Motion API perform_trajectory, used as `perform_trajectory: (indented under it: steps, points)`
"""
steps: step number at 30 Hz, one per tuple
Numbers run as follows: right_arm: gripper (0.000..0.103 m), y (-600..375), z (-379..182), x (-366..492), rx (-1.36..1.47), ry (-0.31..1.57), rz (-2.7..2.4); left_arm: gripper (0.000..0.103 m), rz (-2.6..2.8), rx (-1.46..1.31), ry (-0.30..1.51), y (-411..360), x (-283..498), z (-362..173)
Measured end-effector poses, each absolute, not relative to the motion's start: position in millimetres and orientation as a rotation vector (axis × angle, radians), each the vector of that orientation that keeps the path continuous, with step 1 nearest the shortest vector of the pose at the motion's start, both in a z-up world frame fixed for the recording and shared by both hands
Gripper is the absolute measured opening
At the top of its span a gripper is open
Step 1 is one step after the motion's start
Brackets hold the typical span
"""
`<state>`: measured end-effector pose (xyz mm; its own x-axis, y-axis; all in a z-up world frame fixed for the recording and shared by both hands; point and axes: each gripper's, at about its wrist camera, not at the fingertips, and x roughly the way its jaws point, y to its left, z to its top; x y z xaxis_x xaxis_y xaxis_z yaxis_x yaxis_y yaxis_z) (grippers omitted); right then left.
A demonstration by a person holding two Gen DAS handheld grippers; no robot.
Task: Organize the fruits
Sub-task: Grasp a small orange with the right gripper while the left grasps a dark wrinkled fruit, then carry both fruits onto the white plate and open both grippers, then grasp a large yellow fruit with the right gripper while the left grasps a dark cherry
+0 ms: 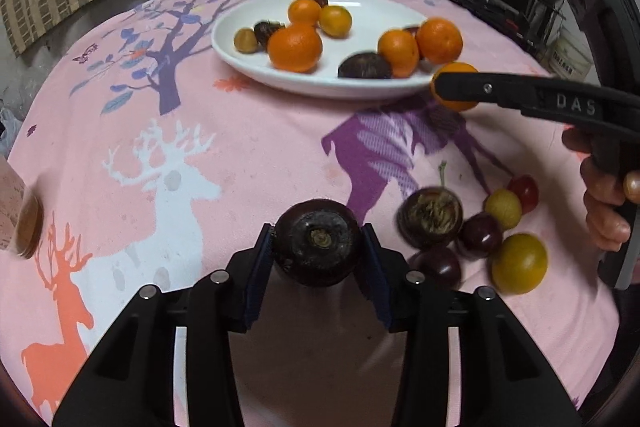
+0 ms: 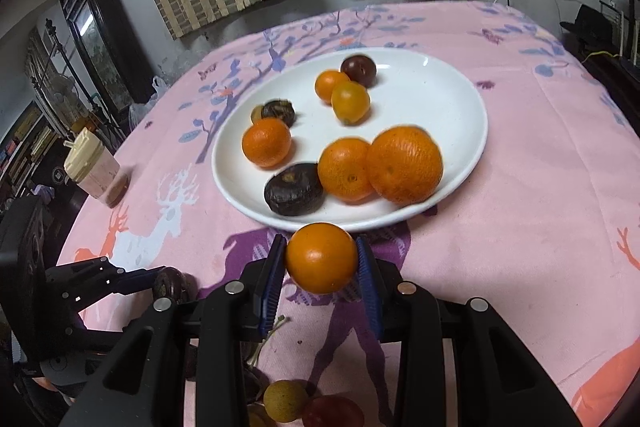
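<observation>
Just short of the near rim of the white plate, a small orange fruit sits clamped between the pads of the right claw, clear of the pink cloth on the desk. The left claw is clamped on a dark round fruit nearer the desk's front edge, beside a loose cluster of dark, yellow and red fruits. To do this well, I would carry each fruit over a bare patch of the plate, lower it, then part the pads slowly, since round fruit rolls and the plate is crowded near its front rim.
</observation>
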<state>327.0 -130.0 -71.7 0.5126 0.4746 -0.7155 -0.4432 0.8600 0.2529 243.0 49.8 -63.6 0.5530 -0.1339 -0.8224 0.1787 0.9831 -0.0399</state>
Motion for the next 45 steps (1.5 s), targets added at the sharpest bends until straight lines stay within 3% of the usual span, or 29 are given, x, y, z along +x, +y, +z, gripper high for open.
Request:
perform_trajectory:
  steps: [6, 11, 12, 13, 15, 19, 26, 33, 45]
  points:
    - [0.036, -137.0, -40.9, 333.5, 0.044, 0.642, 0.478, 0.043, -0.213, 0.001, 0.792, 38.5, 277.1, -9.6]
    - [0.036, -140.8, -41.7, 373.4, 0.095, 0.646, 0.472, 0.043, -0.168, -0.041, 0.758, 26.4, 345.8, -8.0]
    - [0.038, -141.1, -42.7, 378.8, 0.099, 0.649, 0.477, 0.043, -0.15, -0.051, 0.755, 25.3, 356.4, -10.8]
    - [0.053, -141.1, -44.9, 384.3, 0.094, 0.65, 0.476, 0.045, -0.119, -0.052, 0.755, 24.3, 366.0, -14.1]
    - [0.057, -142.5, -46.0, 383.7, 0.087, 0.655, 0.466, 0.083, -0.04, -0.048, 0.765, 27.2, 369.9, -14.8]
    - [0.058, -152.5, -33.6, 371.7, 0.126, 0.647, 0.5, 0.098, 0.0, -0.053, 0.668, 41.9, 342.7, 3.9]
    - [0.058, -155.6, -34.2, 336.4, 0.185, 0.736, 0.625, 0.098, 0.021, -0.109, 0.732, 71.4, 305.2, -3.7]
    - [0.063, -143.0, -55.3, 264.4, 0.08, 0.791, 0.668, 0.098, 0.126, 0.022, 0.736, 86.1, 255.3, -27.5]
    - [0.063, -125.8, -98.1, 210.9, 0.046, 0.933, 0.589, 0.098, 0.101, 0.036, 0.744, 80.5, 238.7, -21.6]
